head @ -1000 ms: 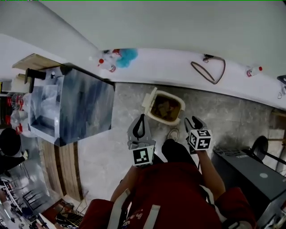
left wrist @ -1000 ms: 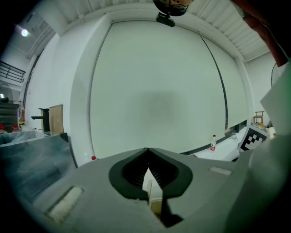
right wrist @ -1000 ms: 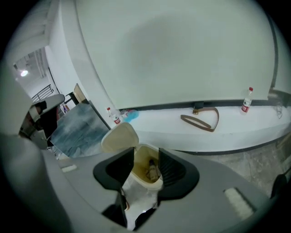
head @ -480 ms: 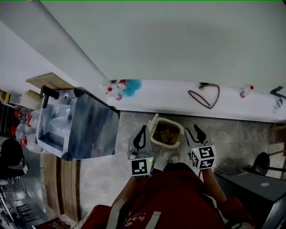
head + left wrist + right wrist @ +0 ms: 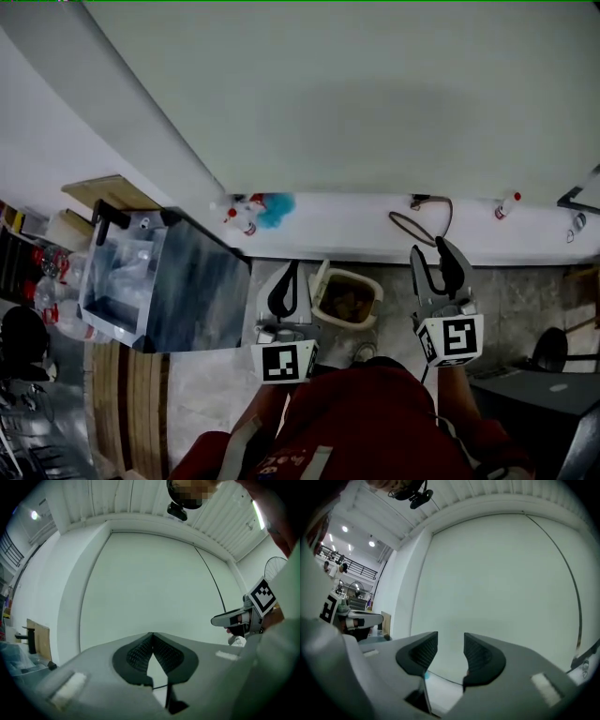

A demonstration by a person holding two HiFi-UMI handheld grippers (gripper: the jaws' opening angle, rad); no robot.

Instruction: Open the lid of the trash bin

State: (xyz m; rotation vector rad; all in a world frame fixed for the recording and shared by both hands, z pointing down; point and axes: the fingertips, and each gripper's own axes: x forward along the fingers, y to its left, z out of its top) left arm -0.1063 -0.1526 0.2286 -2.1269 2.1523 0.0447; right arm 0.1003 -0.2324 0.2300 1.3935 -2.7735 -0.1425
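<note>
A cream trash bin stands on the grey floor below a white ledge; its top shows a brown inside, and its lid stands up at its left side. My left gripper hangs just left of the bin and is shut with nothing in it. My right gripper is raised to the right of the bin, open and empty. Both gripper views look up at the white wall and do not show the bin. The left gripper sees the right gripper beside it. The right gripper sees the left gripper.
A shiny metal cabinet stands left of the bin. The white ledge carries spray bottles, a blue cloth, a cable loop and a small bottle. A dark cabinet is at lower right.
The head view has tilted up toward the wall. Both grippers have risen; the right one moved up and right, away from the bin. The left jaws stay shut, the right open.
</note>
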